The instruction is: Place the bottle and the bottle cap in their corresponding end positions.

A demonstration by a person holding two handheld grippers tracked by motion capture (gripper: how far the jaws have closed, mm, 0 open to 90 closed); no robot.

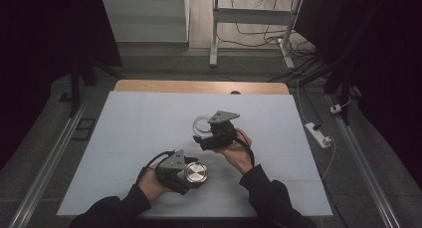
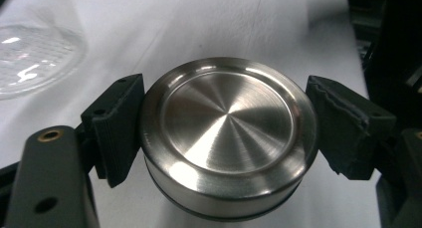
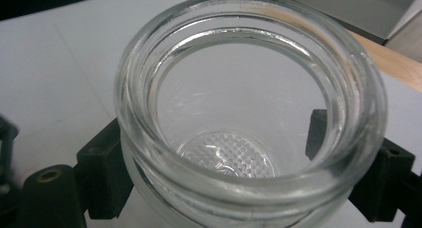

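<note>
Two grippers, each loaded: the left gripper (image 1: 191,175), at six o'clock on the white table (image 1: 139,128), clamps a steel lid (image 2: 228,138) by its rim, while the right gripper (image 1: 211,138), near centre, grips an open glass jar (image 3: 249,118) below its mouth. Both pieces look secured; lid and jar remain well apart, so capping appears not yet done.
</note>
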